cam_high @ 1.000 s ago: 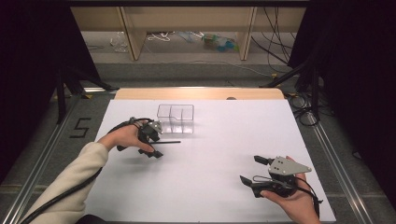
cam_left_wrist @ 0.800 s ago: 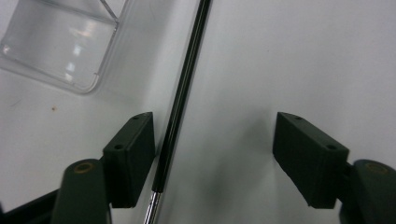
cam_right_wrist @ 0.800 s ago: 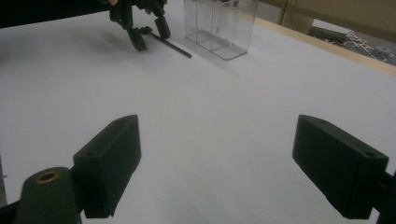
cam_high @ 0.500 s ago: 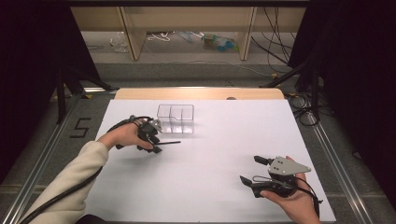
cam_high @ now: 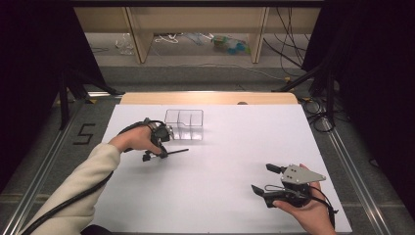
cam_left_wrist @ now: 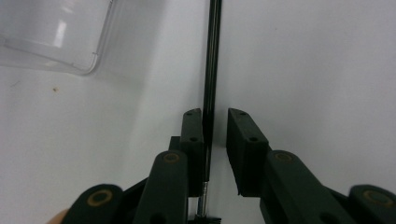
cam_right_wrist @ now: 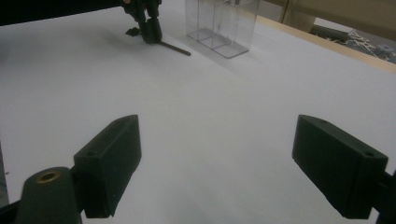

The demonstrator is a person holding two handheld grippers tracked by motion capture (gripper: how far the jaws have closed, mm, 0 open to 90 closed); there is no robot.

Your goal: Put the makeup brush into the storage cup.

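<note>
My left gripper (cam_high: 164, 149) sits low on the white table (cam_high: 220, 196), just in front of the clear plastic divided box (cam_high: 184, 123). In the left gripper view a thin black pen (cam_left_wrist: 211, 70) runs straight out between my jaws; it lies against the inner face of the left pad, while a narrow gap shows between it and the right pad, so the jaws stand only slightly apart and I cannot tell whether they truly pinch it. From the high view the pen (cam_high: 177, 152) pokes out to the right of that gripper, lying close to the table surface and near the box's front corner. A corner of the box (cam_left_wrist: 56, 37) shows at the upper left of the left gripper view. My right gripper (cam_high: 274, 183) rests well apart from all this, at the near right of the table, jaws spread wide with nothing between them.
</note>
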